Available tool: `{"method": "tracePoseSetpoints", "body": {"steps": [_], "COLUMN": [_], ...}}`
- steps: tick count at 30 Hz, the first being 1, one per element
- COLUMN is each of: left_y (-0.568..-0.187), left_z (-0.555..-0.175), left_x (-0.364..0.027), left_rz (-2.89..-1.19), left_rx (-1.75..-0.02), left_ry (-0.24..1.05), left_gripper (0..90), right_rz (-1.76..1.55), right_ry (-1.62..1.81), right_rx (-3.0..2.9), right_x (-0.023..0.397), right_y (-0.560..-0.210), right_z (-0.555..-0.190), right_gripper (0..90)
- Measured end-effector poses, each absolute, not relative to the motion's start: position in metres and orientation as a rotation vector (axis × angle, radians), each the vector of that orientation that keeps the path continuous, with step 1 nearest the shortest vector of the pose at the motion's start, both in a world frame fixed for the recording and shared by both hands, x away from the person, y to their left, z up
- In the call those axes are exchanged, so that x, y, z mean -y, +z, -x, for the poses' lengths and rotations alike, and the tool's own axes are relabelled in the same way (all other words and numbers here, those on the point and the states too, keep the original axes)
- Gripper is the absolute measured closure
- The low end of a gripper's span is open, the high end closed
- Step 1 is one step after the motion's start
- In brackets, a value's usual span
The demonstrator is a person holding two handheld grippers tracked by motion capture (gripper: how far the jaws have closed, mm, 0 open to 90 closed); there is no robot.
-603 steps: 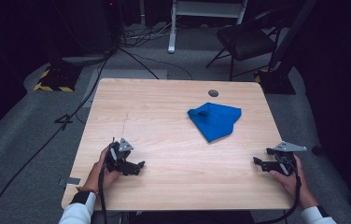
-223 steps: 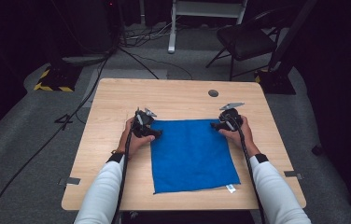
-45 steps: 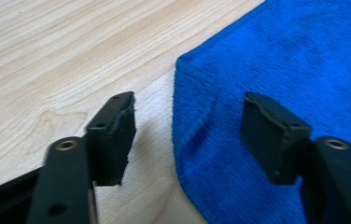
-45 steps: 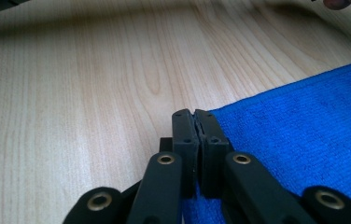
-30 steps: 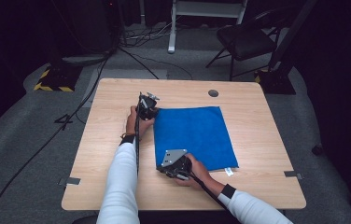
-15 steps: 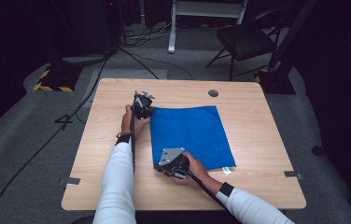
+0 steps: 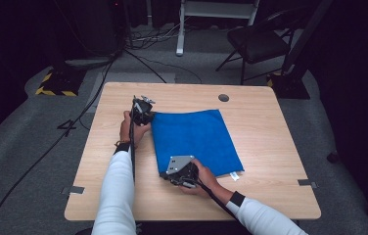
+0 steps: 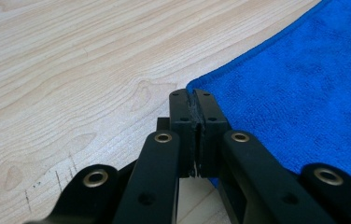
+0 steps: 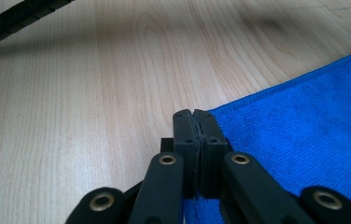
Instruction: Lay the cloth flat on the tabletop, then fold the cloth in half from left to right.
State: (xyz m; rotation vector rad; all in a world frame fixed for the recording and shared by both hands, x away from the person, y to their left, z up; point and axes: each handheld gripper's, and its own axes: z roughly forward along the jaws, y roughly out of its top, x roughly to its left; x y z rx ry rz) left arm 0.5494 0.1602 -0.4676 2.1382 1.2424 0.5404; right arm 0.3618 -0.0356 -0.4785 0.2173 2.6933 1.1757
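A blue cloth [image 7: 196, 139] lies spread flat on the wooden table [image 7: 270, 196]. My left gripper [image 7: 148, 116] is at the cloth's far left corner. In the left gripper view the jaws [image 8: 192, 100] are pressed together on that corner, and the blue cloth [image 8: 304, 93] runs off to the right. My right gripper [image 7: 164, 176] is at the near left corner. In the right gripper view its jaws [image 9: 193, 116] are shut on the hem of the blue cloth [image 9: 304, 121].
A white tag [image 7: 234, 175] sticks out at the cloth's near right corner. A round cable hole [image 7: 223, 97] sits near the table's far edge. A black cable [image 9: 15, 18] crosses the wood at the upper left of the right gripper view. A chair [image 7: 260, 44] stands beyond the table.
My left gripper has moved left with the far corner in it, and the cloth's left side has slid left with it. The right gripper has hardly moved.
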Motion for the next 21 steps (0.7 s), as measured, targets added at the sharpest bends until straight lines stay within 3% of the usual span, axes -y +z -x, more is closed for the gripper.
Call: {"method": "tracePoseSetpoints", "body": {"steps": [21], "left_y": [-0.453], "left_z": [-0.542], "left_x": [-0.171], "left_rz": [-2.11], "left_rx": [-1.237], "left_ry": [0.587], "left_gripper": [87.5], "right_rz": [-0.197], "right_ry": [1.207], "right_rx": [-2.637], "right_x": [0.03], "right_y": [-0.464], "right_z": [-0.362], "right_gripper": [89.1]}}
